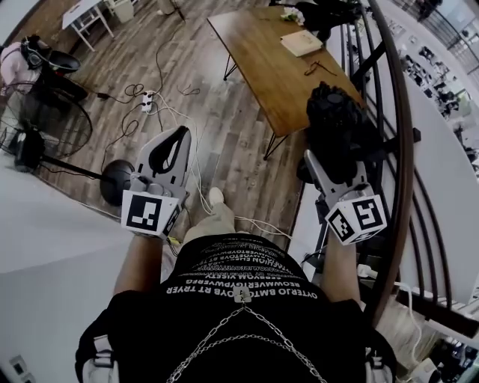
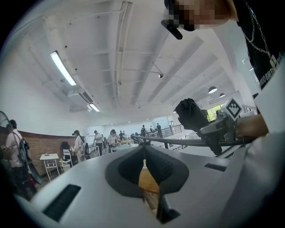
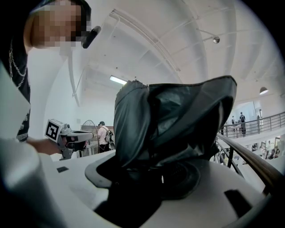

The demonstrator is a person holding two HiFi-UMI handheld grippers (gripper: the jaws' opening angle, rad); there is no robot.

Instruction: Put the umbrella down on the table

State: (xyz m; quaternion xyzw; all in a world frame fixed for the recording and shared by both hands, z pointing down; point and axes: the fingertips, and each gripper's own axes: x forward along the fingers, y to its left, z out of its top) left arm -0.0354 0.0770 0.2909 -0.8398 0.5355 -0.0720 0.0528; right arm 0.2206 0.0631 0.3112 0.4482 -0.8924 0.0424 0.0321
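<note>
Umbrella (image 3: 173,120): black, folded, bunched between the right gripper's jaws, with fabric bulging past the tips; held in the air, not yet on the table.
Right gripper (image 1: 329,166): jaws spread wide and pinching the umbrella.
Left gripper (image 1: 179,137): jaws pressed together at the tips, nothing between them; well apart from the right gripper.
Table (image 1: 258,75): wooden, ahead of both grippers, its near corner by the right gripper's tips.
Book (image 1: 301,43): on the table, far ahead of the right gripper.
Railing (image 1: 400,149): just right of the right gripper.

Brown wood-plank floor (image 1: 224,142). Curved wood-topped metal railing (image 1: 406,157) bounds it. Left of railing: white cables (image 1: 168,112) (tangled), far-off small white desk (image 1: 84,13).
</note>
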